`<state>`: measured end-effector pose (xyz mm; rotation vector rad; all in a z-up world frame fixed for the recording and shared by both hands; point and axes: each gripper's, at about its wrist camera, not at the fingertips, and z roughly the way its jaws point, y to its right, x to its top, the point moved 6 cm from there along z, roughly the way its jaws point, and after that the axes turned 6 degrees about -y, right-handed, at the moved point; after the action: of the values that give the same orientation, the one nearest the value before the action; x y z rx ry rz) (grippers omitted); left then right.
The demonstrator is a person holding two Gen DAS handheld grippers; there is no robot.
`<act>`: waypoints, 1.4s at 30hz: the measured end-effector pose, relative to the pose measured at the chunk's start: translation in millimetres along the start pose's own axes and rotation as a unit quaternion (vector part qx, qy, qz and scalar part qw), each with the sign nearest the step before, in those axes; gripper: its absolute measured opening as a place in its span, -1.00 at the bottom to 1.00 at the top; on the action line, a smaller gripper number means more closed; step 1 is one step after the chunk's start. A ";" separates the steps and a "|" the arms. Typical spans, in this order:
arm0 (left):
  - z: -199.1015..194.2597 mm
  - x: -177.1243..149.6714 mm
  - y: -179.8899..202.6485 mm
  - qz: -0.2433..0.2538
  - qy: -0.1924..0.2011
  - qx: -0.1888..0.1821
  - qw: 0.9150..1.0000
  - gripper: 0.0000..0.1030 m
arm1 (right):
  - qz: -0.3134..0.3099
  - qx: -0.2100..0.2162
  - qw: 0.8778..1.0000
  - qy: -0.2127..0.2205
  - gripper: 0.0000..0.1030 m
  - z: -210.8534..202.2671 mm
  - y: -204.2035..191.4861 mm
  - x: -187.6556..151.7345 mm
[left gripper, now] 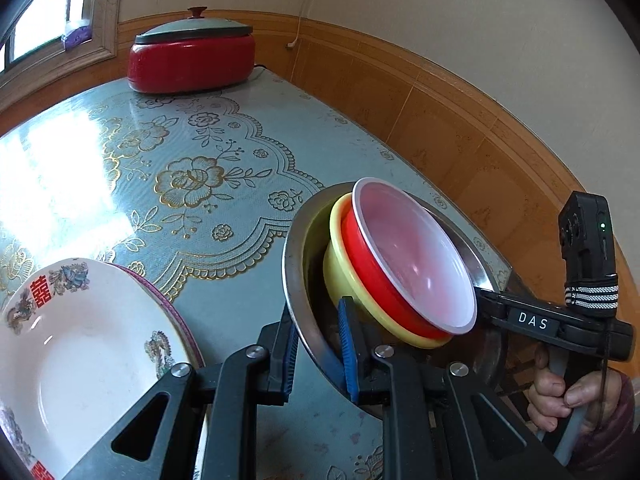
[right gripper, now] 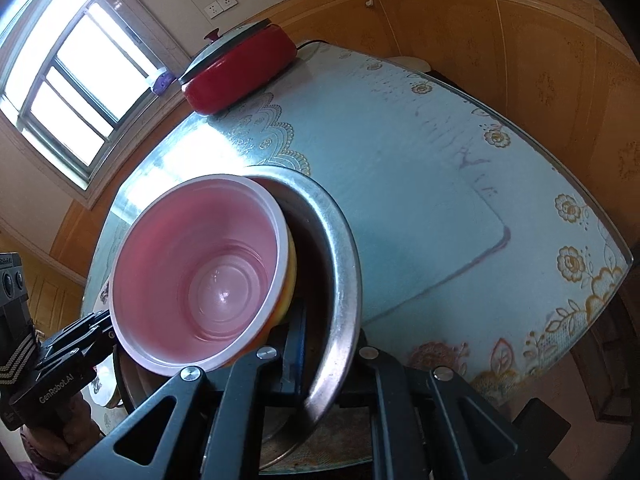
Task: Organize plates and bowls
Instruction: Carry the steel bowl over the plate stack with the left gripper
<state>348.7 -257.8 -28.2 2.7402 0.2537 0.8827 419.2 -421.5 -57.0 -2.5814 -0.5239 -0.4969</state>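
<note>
A steel bowl [left gripper: 294, 280] holds a yellow bowl [left gripper: 340, 272] with a red bowl [left gripper: 372, 276] nested in it. My left gripper [left gripper: 318, 344] is shut on the steel bowl's near rim, one blue pad inside, one outside. My right gripper [right gripper: 320, 344] is shut on the opposite rim of the steel bowl [right gripper: 344, 256]; it also shows in the left wrist view [left gripper: 492, 308]. The stack is tilted and held above the table. The red bowl's pink inside [right gripper: 208, 264] faces the right camera. A white plate with red characters [left gripper: 80, 344] lies at lower left on another plate.
A red electric pot with a grey lid [left gripper: 192, 56] stands at the far end of the blue floral table [left gripper: 240, 152], under the window. A wood-panelled wall runs along the table's right side [left gripper: 460, 120]. The table's right edge [right gripper: 592, 184] is close.
</note>
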 end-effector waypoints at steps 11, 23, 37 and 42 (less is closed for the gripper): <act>-50.3 -6.7 -22.6 0.002 0.033 -0.007 0.999 -0.63 | -0.001 0.004 0.999 0.034 -0.82 -14.8 -44.6 -15.5; -92.1 -20.9 -75.5 -0.097 0.086 0.075 0.989 -0.67 | -0.120 0.083 0.989 -0.001 -0.81 19.6 -113.6 10.0; -128.2 -57.0 -142.9 -0.151 0.103 0.094 0.979 -0.71 | -0.179 0.094 0.979 -0.032 -0.80 51.4 -187.8 -8.9; -136.1 -71.4 -174.7 -0.138 0.085 0.075 0.984 -0.71 | -0.160 0.073 0.984 -0.031 -0.80 61.7 -213.2 -27.0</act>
<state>195.6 -83.4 -11.0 2.6713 0.7414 1.0552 317.8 -222.8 -43.1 -2.3872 -0.9704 -0.4637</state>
